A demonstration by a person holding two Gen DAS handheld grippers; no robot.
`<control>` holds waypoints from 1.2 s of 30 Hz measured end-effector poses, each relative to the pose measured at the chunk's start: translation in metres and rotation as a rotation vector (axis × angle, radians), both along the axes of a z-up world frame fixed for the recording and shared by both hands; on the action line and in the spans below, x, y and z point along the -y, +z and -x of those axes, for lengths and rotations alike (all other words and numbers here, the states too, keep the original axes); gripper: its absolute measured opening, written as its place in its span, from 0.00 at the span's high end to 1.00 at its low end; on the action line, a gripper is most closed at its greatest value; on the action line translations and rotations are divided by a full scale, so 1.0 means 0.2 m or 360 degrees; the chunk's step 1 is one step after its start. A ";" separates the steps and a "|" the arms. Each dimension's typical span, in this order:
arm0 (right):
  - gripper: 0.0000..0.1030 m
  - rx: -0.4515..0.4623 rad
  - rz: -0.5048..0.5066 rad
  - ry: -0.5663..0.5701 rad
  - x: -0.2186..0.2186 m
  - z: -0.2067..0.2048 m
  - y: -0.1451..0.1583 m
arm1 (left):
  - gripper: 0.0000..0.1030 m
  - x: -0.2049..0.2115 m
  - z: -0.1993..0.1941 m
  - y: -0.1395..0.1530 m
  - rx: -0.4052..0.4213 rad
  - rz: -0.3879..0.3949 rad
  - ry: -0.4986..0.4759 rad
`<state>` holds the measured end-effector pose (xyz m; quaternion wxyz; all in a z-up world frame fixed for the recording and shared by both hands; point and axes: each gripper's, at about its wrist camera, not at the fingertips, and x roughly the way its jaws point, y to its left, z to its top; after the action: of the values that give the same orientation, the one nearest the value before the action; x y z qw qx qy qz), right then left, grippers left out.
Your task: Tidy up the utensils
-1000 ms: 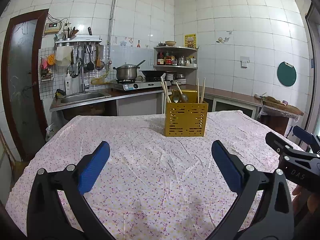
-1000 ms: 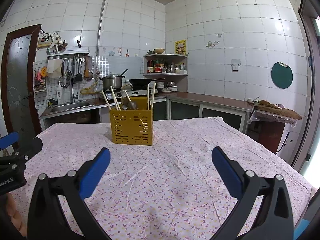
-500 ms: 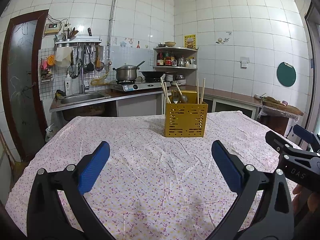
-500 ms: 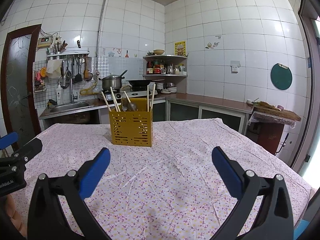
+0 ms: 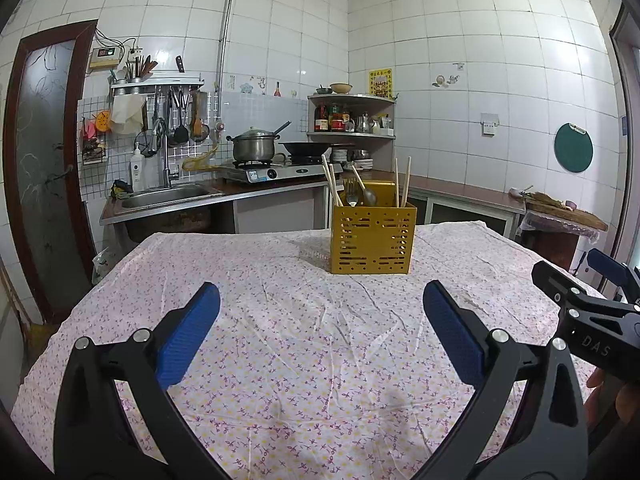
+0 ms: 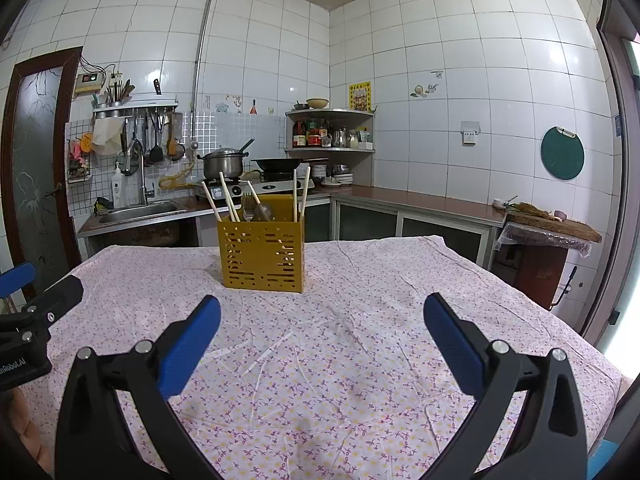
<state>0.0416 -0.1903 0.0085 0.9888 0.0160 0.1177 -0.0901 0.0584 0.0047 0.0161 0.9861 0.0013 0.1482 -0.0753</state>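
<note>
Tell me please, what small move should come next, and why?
Probably bring one gripper forward toward the yellow holder. Both the left gripper and the right gripper are open and empty above the tablecloth, no loose utensil shows there, and the chopsticks, fork and spoon already stand in the holder.

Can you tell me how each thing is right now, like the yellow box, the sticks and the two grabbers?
Left gripper: open, empty, above the cloth.
Right gripper: open, empty, above the cloth.
Yellow holder: upright on the tablecloth.
Chopsticks: standing in the holder, two pairs at opposite ends.
Fork: standing in the holder, tines up.
Spoon: in the holder, bowl up, leaning.
Pot: lid on, on the stove.
</note>
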 end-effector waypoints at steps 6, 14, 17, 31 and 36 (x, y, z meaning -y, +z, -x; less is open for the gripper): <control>0.04 0.0000 0.0002 0.0001 0.00 0.00 0.00 | 0.05 0.00 0.00 0.00 -0.0001 0.0002 -0.0004; 0.04 0.0000 0.0004 -0.0001 0.00 0.00 0.00 | 0.05 -0.01 0.00 0.01 0.0003 0.0000 0.0000; 0.04 0.0001 0.0008 -0.0001 0.00 0.00 0.00 | 0.05 -0.01 0.00 0.01 0.0007 -0.0007 0.0004; 0.04 0.0003 0.0009 0.0005 0.00 0.00 0.02 | 0.05 -0.02 0.00 0.02 0.0003 -0.0012 0.0007; 0.04 0.0006 0.0011 0.0005 0.00 0.00 0.01 | 0.05 -0.02 0.00 0.01 -0.0001 -0.0010 0.0002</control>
<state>0.0406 -0.1905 0.0114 0.9892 0.0125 0.1157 -0.0888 0.0583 0.0084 0.0190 0.9861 0.0044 0.1487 -0.0743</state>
